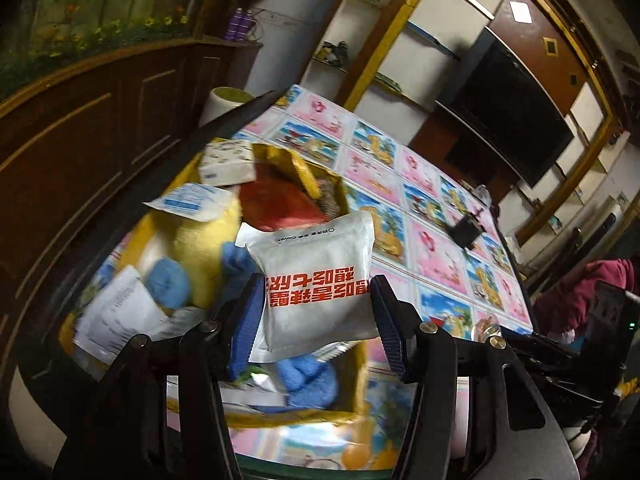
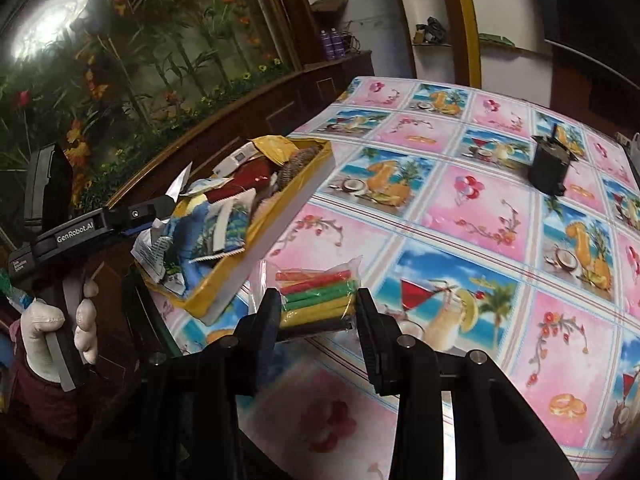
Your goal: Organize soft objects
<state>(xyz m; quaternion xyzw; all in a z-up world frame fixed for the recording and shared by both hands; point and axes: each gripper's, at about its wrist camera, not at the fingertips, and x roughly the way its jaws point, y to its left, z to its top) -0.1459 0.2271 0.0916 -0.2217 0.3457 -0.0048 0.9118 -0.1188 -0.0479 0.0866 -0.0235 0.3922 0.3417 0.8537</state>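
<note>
My left gripper (image 1: 318, 304) is shut on a white packet with red print (image 1: 316, 280) and holds it above a yellow-rimmed box (image 1: 360, 364) full of soft things: a yellow plush (image 1: 204, 248), blue cloths (image 1: 308, 380), packets. My right gripper (image 2: 316, 316) is shut on a clear bag of coloured sticks (image 2: 316, 296), low over the table beside the same box (image 2: 272, 236). The left gripper (image 2: 160, 208) also shows in the right wrist view, over the box's near end.
The table has a pink and blue picture tablecloth (image 2: 460, 208). A small black device (image 2: 550, 168) stands on it at the far right. A white cup (image 1: 224, 104) sits behind the box. A dark wooden cabinet (image 1: 80, 140) lies left of the table.
</note>
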